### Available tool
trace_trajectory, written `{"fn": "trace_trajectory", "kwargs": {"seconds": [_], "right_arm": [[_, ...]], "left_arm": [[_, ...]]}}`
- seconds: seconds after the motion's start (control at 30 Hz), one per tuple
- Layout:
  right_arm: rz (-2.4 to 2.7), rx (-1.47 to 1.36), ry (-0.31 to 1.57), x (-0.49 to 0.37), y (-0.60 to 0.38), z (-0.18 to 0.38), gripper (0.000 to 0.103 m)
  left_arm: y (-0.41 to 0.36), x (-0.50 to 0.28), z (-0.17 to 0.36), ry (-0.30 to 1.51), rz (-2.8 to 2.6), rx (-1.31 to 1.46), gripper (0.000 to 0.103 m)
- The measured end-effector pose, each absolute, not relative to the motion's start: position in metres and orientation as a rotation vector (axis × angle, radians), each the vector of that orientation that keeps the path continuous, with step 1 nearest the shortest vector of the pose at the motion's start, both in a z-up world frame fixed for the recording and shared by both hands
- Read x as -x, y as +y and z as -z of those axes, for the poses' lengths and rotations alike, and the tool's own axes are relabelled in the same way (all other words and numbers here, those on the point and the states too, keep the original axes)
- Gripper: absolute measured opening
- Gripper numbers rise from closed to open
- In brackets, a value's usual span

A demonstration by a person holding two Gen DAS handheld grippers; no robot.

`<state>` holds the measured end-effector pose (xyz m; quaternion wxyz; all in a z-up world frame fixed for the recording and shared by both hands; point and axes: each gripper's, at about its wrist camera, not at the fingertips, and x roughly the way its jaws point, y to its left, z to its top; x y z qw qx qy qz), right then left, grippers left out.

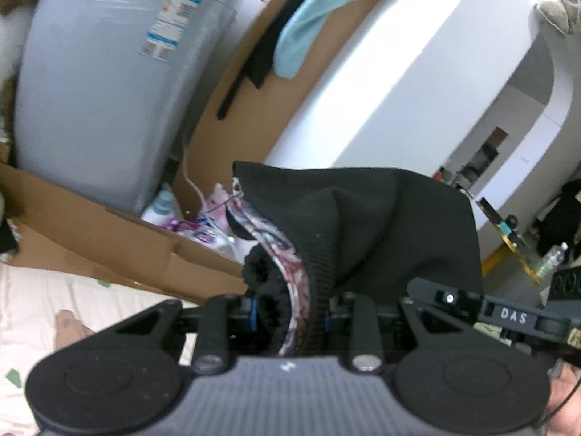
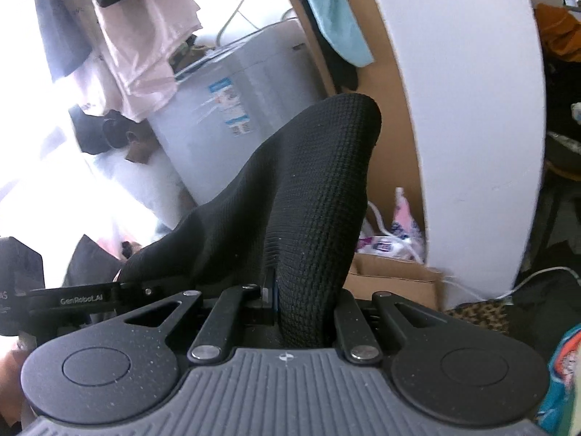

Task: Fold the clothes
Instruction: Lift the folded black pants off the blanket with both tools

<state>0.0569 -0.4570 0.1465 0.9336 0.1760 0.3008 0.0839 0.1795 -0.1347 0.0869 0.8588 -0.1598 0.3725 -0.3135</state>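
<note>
Cluttered room with grey washing machine (image 1: 109,83) and cardboard behind, left gripper (image 1: 290,312) clamped on black garment (image 1: 381,225) bunched hem, right gripper (image 2: 290,305) narrowly pinching its knit fabric, garment lifted between both.

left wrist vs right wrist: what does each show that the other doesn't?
Left wrist only: the black garment's ribbed edge and pink patterned lining bunched in the left claw.

Right wrist only: pale pink clothes hanging top left, and the right claw shut on a waffle-knit fold.

Both: the black garment, grey appliance, turquoise cloth, cardboard, white curved wall.
</note>
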Motion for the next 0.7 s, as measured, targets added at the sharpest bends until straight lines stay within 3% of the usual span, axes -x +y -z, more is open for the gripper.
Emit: {"fn": "trace_trajectory", "kwargs": {"seconds": [0.7], "right_arm": [[-0.043,-0.37,0.617,-0.017,-0.547,-0.085,0.008]], "left_arm": [[-0.222,-0.149,-0.034,0.768,0.823,0.285,0.032]]}}
